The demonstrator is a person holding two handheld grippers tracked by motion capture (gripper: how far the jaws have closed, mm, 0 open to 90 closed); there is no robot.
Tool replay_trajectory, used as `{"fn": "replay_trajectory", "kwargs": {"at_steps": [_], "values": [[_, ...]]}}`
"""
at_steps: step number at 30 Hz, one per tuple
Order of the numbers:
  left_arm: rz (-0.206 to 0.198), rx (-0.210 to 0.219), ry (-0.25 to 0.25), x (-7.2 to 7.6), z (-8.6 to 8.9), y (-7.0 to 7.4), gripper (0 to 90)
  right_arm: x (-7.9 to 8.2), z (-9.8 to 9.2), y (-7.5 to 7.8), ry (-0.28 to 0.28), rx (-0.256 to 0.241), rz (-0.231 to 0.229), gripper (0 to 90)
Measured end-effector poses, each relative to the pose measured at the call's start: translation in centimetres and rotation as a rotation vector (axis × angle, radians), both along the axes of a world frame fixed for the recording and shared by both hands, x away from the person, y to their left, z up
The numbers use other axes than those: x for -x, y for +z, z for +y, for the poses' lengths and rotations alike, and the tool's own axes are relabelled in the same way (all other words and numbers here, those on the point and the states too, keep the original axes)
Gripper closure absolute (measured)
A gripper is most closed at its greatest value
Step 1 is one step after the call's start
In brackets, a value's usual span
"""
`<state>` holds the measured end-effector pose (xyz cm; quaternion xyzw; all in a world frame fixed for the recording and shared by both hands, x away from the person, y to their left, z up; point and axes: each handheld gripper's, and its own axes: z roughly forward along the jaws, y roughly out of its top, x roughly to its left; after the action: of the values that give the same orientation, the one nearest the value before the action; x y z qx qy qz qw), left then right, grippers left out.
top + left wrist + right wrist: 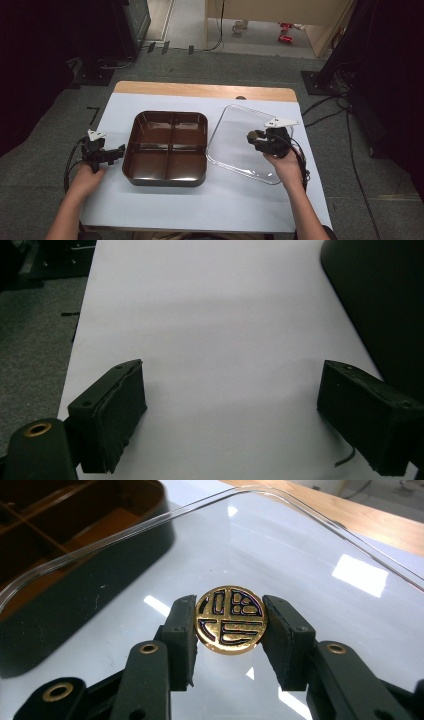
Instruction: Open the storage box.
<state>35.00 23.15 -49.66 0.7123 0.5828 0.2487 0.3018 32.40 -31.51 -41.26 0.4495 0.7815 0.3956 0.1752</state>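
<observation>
The right hand-held gripper (230, 626) is seen pinching a round gold knob (230, 620) with a dark inlaid pattern; both pads (182, 632) are pressed against the knob's opposite edges. The knob is fixed at the middle of a clear plastic lid (320, 555), which is placed on the white sheet (165, 200) covering the desk (200, 90). In the high view the right hand-held gripper (255, 137) is held over the lid (235, 145), right of the tray and just beside it, with the person's right hand (285, 167) behind it. Whether the lid is lifted or still flat on the sheet cannot be told.

A dark brown tray (167, 147) with four compartments is set at the middle of the sheet; all compartments are seen bare. In the right gripper view the tray (85, 565) is seen through and behind the lid's raised rim.

The left hand-held gripper (112, 154) is held just left of the tray, near its front-left corner, gripped by the left hand (87, 177). In the left gripper view the left hand-held gripper (232, 415) is spread wide, nothing between the pads (120, 415), only white sheet (215, 315) beneath. The tray's dark wall (380, 300) is seen at the upper right of that view, apart from the jaws. A cable (70, 165) is trailed from the left hand-held gripper toward the desk's near edge.
</observation>
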Motion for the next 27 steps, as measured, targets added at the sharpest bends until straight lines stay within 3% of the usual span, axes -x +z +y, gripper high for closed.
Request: {"fn": "replay_trajectory", "kwargs": {"at_steps": [15,27], "values": [[0.0,0.0,0.0,0.0,0.0,0.0,12.0,-2.9,-2.6,-3.0,-0.087,0.013,0.025,58.8],[0.0,0.0,0.0,0.0,0.0,0.0,12.0,-5.4,-2.6,-5.6,-0.149,0.029,0.041,58.8]]}}
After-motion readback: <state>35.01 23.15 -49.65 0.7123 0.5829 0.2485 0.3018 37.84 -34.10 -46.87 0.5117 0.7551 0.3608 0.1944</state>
